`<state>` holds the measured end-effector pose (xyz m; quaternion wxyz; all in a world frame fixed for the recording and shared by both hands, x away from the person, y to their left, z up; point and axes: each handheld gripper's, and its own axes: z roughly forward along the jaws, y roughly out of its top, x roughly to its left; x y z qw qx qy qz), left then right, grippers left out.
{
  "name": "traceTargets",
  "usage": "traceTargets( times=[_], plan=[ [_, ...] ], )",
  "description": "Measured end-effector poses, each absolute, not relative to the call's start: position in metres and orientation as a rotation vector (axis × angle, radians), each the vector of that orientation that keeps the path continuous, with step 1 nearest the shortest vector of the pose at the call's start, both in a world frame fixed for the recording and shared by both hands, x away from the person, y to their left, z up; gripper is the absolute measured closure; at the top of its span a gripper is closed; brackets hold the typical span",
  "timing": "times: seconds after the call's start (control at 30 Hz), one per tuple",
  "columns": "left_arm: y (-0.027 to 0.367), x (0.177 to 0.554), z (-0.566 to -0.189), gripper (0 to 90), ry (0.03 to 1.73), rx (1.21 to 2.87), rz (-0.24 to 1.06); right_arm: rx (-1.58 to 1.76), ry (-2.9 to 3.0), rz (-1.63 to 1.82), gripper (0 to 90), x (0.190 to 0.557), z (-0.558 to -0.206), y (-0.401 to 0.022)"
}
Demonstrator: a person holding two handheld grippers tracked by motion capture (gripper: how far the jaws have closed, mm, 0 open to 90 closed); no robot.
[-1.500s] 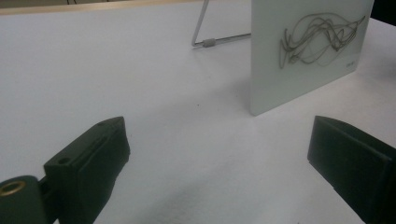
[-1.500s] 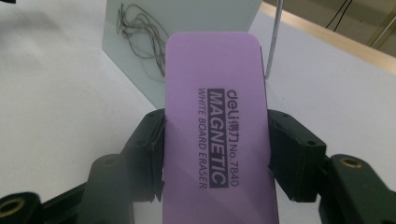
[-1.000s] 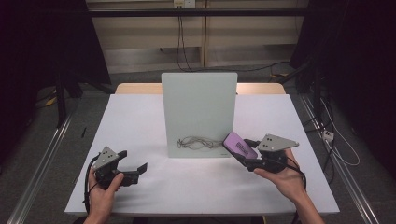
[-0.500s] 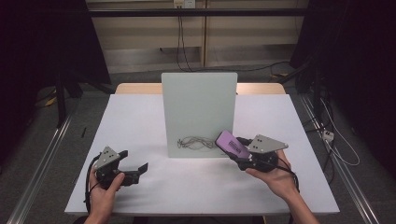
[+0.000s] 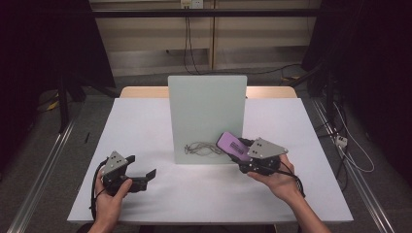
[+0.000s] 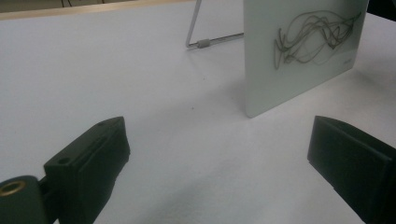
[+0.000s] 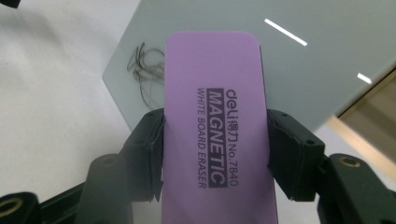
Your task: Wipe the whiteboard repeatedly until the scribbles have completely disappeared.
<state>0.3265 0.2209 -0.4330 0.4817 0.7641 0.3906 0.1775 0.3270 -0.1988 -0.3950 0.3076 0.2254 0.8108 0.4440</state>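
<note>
A small white board (image 5: 206, 116) stands upright on a wire stand at the table's middle, with a black scribble (image 5: 201, 148) low on its face. My right gripper (image 5: 239, 151) is shut on a purple whiteboard eraser (image 5: 231, 143), held just right of the scribble at the board's lower right corner. In the right gripper view the eraser (image 7: 215, 130) is pinched between both jaws, and the scribble (image 7: 145, 70) lies beyond it to the left. My left gripper (image 5: 145, 175) rests open near the table's front left. Its own view shows the board (image 6: 299, 51) and scribble (image 6: 313, 35) ahead.
The table (image 5: 136, 126) is white, with a wooden edge at the back. The board's wire stand leg (image 6: 210, 43) reaches back behind it. Cables trail on the floor to the right, and metal rails run along both sides.
My right gripper has carried the eraser leftward, from right of the board to its lower right corner near the scribble. The left gripper has stayed where it was.
</note>
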Motion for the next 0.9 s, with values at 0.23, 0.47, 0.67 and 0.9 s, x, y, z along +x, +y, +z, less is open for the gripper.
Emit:
traceTargets(
  times=[0.23, 0.47, 0.67, 0.9],
  plan=[
    [0.223, 0.325, -0.433, 5.3, 0.955, 1.855, 0.432, 0.557, 2.155, 1.146, 41.4, 0.335, -0.397, -0.187],
    [0.223, 0.326, -0.433, 5.3, 0.954, 1.864, 0.431, 0.515, 2.154, 1.104, 41.4, 0.339, -0.406, -0.181],
    [0.222, 0.326, -0.434, 5.2, 0.954, 1.865, 0.428, 0.521, 2.160, 1.089, 41.4, 0.340, -0.409, -0.181],
    [0.223, 0.326, -0.434, 5.2, 0.959, 1.864, 0.423, 0.528, 2.167, 1.087, 41.5, 0.341, -0.410, -0.180]
  ],
)
